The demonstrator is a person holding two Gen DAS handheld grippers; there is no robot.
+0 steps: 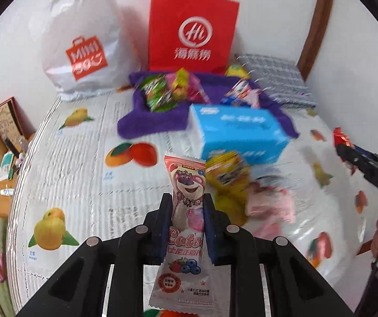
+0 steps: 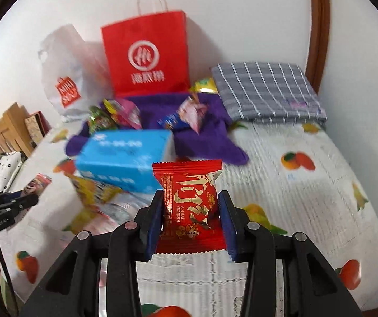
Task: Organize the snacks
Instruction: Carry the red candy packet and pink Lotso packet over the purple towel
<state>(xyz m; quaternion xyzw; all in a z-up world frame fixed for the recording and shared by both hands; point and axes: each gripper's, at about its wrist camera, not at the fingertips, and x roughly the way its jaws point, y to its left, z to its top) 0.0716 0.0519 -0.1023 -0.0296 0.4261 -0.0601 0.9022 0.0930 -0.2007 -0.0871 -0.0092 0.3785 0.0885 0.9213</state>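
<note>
Bright, even daylight fills the room and the white wall (image 2: 241,26) almost washes out. The red paper bag (image 1: 192,30) throws only a soft shadow. Motion blur smears the blue box (image 1: 237,132) and the loose packets, while the black fingers (image 1: 162,227) stay crisp. Fisheye bending curves the edges, corners going black.

Left tool (image 1: 187,206) clamped, right tool (image 2: 190,206) clamped, both angled downward
</note>
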